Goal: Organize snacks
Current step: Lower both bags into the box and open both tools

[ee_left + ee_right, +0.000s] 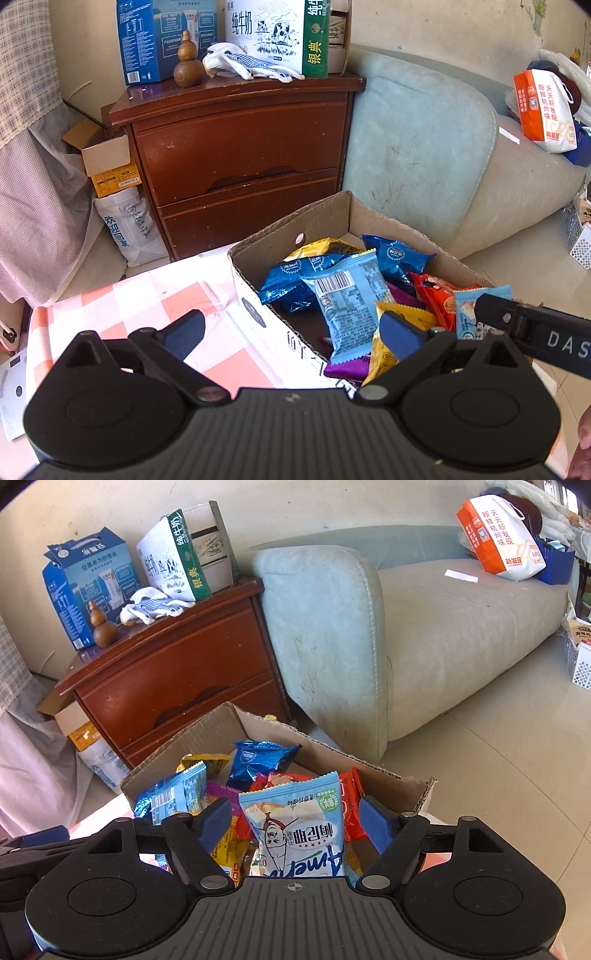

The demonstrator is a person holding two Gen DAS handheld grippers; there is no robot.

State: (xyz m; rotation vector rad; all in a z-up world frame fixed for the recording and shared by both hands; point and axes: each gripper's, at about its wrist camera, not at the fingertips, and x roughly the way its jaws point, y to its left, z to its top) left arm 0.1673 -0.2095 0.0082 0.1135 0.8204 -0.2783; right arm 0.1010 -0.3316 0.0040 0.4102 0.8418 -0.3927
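Two milk cartons (pixel 275 35) read "纯牛奶", "银典"; right tongs (pixel 532 325) marked "DAS".

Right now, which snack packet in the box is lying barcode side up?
The light blue packet near the middle of the cardboard box: its white barcode panel and fine print face up. The dark blue foil, yellow, red and purple packets around it show no barcode.

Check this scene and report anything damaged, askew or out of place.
The blue carton on the wooden nightstand has a torn, ragged top. Work gloves lie crumpled beside it. Snack packets sit jumbled in the cardboard box, none spilled outside.
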